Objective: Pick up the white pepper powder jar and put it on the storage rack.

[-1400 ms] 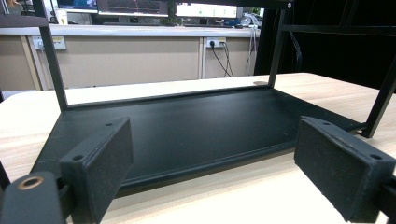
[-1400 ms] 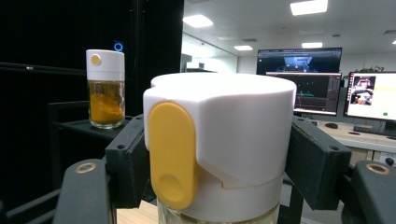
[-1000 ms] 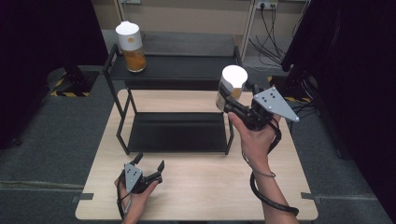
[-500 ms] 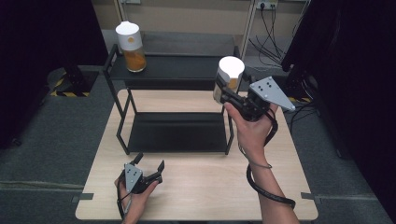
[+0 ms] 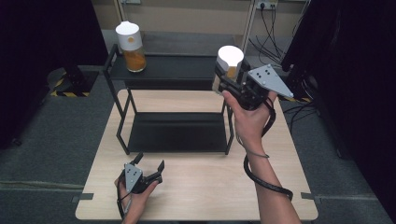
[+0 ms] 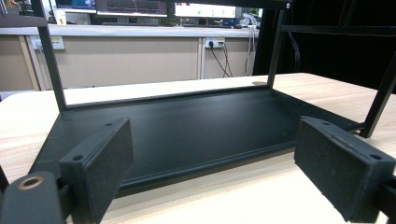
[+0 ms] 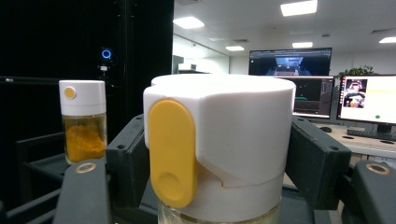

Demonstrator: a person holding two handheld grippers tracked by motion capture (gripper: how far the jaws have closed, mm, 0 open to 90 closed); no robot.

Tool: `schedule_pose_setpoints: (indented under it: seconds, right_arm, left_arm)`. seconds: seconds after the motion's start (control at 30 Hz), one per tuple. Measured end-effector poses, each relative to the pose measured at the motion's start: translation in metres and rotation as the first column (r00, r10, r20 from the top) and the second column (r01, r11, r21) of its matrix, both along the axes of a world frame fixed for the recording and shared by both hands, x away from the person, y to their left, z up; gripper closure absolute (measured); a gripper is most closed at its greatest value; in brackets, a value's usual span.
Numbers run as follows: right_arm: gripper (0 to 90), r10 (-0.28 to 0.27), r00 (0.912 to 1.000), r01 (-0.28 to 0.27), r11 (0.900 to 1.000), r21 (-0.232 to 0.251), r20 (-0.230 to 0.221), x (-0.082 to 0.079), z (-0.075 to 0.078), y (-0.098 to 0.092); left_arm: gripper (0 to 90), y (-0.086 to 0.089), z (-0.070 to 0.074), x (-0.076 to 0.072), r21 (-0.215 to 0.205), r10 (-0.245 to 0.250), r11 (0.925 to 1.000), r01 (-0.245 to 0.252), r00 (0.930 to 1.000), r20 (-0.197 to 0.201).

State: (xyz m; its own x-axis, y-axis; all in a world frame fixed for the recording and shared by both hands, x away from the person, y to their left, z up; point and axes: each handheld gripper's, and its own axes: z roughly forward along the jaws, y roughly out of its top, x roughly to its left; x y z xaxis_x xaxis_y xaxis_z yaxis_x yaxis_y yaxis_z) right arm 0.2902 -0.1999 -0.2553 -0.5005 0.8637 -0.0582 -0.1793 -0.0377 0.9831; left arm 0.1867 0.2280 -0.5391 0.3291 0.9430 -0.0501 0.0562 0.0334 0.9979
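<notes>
Overhead, our right gripper [image 5: 227, 83] clamps a white-capped jar [image 5: 229, 63] upright above the black rack [image 5: 177, 72], likely to shelve it beside its twin [image 5: 130, 45], while our left gripper [image 5: 150, 167] rests unclenched on the table [image 5: 210, 186].

The high view looks forward and down from above the person's side, taking in the whole worktop [image 5: 196, 196] and the black rack [image 5: 175, 133] at mid-frame. The left gripper view sits low, just above the worktop, facing the rack's bottom shelf [image 6: 187, 126] up close. The right gripper view looks level, with a white-capped jar [image 7: 217, 140] very near; it shares with the high view the second jar [image 7: 83, 121] at upper left [image 5: 130, 46].
</notes>
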Motion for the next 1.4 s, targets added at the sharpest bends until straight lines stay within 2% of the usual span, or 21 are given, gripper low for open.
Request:
schedule_pose_setpoints:
  seconds: [0.47,0.87,1.4]
  right_arm:
    - [30.9,-0.024,0.9997,0.024,1.0,-0.004,0.002,0.017,0.021,0.009]
    - [30.9,-0.055,0.998,0.054,0.998,-0.016,-0.031,0.04,0.034,0.019]
    - [30.9,-0.085,0.9937,0.084,0.996,-0.013,-0.073,0.067,0.041,0.028]
  left_arm:
    - [11.5,0.0,0.0,0.0,0.0,0.0,1.0,0.0,1.0,0.001]
    - [11.5,0.001,0.0,0.0,-0.002,-0.001,1.0,0.001,1.0,-0.001]
    - [11.5,0.001,0.0,0.0,-0.003,-0.003,1.0,0.003,1.0,0.0]
